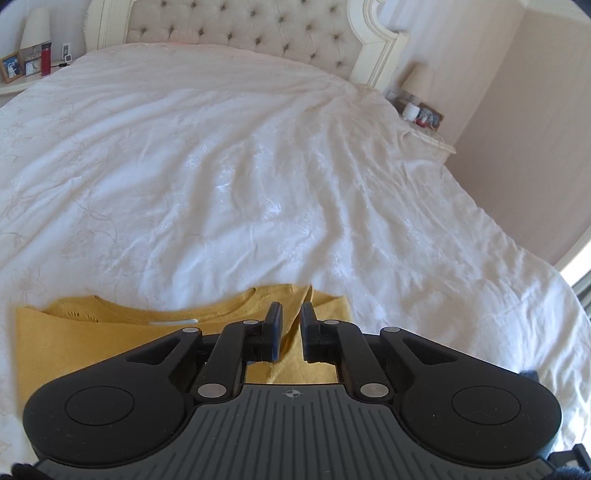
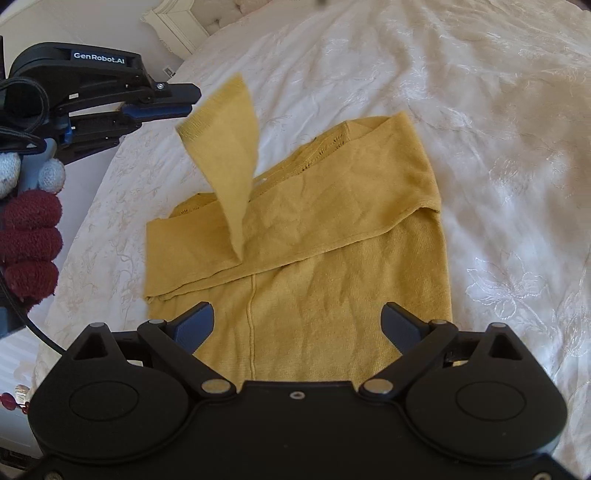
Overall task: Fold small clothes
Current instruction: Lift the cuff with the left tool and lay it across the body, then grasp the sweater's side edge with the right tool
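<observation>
A mustard-yellow sweater (image 2: 314, 258) lies flat on the white bed, one sleeve folded across its chest. The other sleeve (image 2: 225, 147) stands up in the air, and its cuff meets the fingertips of my left gripper (image 2: 194, 99) at the upper left. In the left wrist view the left gripper (image 1: 291, 306) is shut with a ridge of yellow fabric between its pads, above the sweater's neckline (image 1: 166, 317). My right gripper (image 2: 297, 314) hangs wide open over the sweater's lower body, with nothing pinched.
A white embroidered bedspread (image 1: 258, 166) covers the bed up to a tufted headboard (image 1: 240, 29). Nightstands with lamps and small items stand at the left (image 1: 33, 66) and right (image 1: 421, 114). Dark red knitted balls (image 2: 29, 236) hang at the left edge.
</observation>
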`<state>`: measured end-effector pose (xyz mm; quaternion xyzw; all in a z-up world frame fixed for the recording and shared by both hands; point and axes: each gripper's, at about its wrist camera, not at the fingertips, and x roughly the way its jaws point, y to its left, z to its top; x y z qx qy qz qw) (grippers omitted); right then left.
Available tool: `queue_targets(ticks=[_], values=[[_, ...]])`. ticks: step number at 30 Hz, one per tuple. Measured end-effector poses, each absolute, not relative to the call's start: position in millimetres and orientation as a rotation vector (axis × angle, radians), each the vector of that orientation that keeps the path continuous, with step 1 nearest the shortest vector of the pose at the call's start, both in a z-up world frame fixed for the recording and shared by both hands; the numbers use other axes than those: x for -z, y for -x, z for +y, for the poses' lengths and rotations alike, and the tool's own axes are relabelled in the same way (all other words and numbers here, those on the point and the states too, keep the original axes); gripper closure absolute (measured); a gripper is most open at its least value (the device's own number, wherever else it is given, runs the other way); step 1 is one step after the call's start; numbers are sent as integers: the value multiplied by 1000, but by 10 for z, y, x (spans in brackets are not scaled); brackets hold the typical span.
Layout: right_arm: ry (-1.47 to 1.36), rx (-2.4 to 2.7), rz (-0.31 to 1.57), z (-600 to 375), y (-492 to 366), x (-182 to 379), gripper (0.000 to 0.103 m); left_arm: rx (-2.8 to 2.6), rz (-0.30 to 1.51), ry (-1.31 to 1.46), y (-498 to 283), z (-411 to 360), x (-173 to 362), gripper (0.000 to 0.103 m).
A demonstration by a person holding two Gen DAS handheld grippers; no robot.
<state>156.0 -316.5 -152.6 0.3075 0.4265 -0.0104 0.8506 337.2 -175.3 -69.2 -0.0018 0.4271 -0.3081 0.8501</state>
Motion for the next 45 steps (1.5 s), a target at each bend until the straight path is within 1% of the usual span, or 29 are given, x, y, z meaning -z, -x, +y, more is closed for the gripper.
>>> queue_targets(ticks=[2,4,5,9,14,15,16,18,19,24,29,33,41,42,43,44,45], values=[[-644,26,900,-3185,-1566,1535,6,651,890,-23,-3266,-1765,699,91],[-644,31,901,-3208,-1584,1546,6,640,885,-29,-3194,-1676,734,72],[-644,34,902,-3216,-1605,1550,6,630,884,-32,-3175,-1601,760,72],[-631,45,897,-3240,-1739,1556,6,522,923,-100,-3136,-1260,968,72],[-592,39,881,-3296,-2029,1554,6,332,1027,-130,-3236,-729,1339,72],[-588,36,880,-3313,-2084,1558,9,295,1042,-130,-3259,-628,1396,72],[-583,32,881,-3334,-2167,1565,16,254,1058,-129,-3290,-512,1468,72],[-576,31,892,-3386,-2304,1596,25,202,1077,-126,-3330,-366,1557,72],[-572,37,895,-3414,-2361,1621,26,172,1088,-123,-3355,-280,1620,72],[-555,86,918,-3585,-2651,1754,26,79,1122,-70,-3461,-37,1796,72],[-539,104,960,-3721,-2859,1915,26,27,1161,-21,-3566,36,1990,72],[-530,108,994,-3778,-2958,2037,26,18,1152,39,-3598,45,1972,72],[-560,92,1028,-3837,-3032,2216,27,27,1160,33,-3537,33,1953,72],[-567,91,1025,-3840,-3029,2220,29,27,1159,32,-3528,39,1946,72],[-570,87,1021,-3841,-3029,2214,37,25,1156,30,-3509,43,1940,72],[-572,79,1020,-3839,-3028,2210,43,25,1154,26,-3508,53,1933,72],[-570,72,1025,-3830,-3040,2204,53,25,1153,22,-3500,58,1927,72]])
